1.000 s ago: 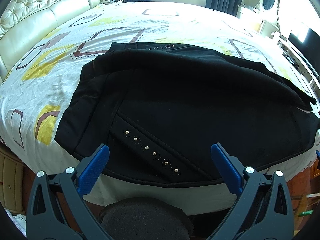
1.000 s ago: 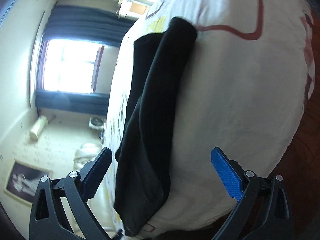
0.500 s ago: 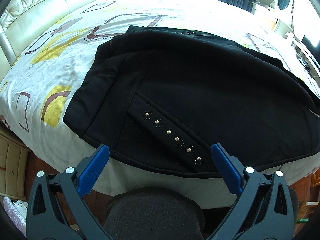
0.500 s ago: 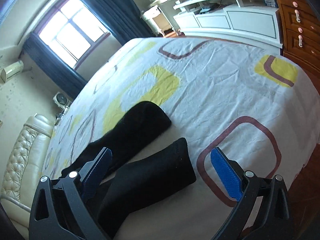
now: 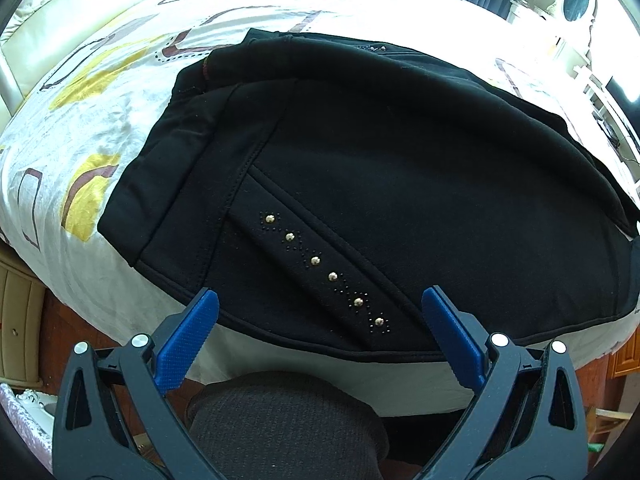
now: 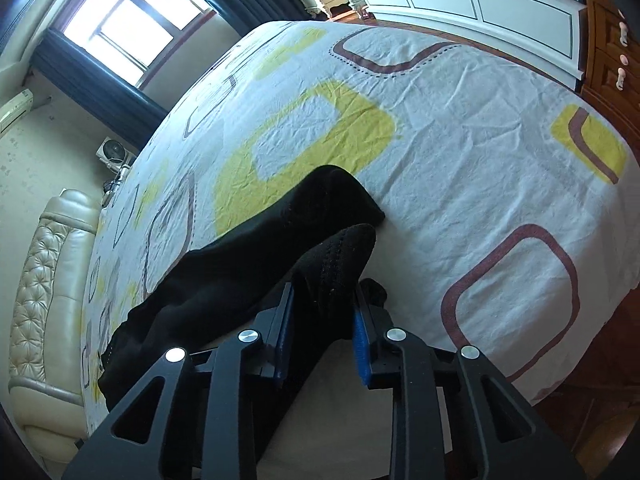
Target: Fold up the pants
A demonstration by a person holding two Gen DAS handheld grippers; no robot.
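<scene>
1. Our left claw (image 5: 320, 320) is spread wide, its blue pads (image 5: 188, 336) far apart, and it holds nothing. It hovers at the near edge of the bed (image 5: 120, 120), over the waist end of the black pants (image 5: 400, 160).
2. Between those pads we see the pants' slanted pocket trim with its row of gold studs (image 5: 324, 268), near the garment's lower edge. We cannot tell whether the pads touch the cloth.
3. Our right claw (image 6: 322, 312) is nearly closed and pinches the cuff end of one pant leg (image 6: 336, 264); the black cloth fills the narrow gap between the two pads.
4. The other pant leg (image 6: 320, 200) lies flat on the patterned sheet (image 6: 480, 140), just beyond the pinched one and touching it.
5. Both legs run back to the left, towards the cream padded headboard (image 6: 44, 272).
6. A window (image 6: 128, 16) with dark curtains shows at the far left.
</scene>
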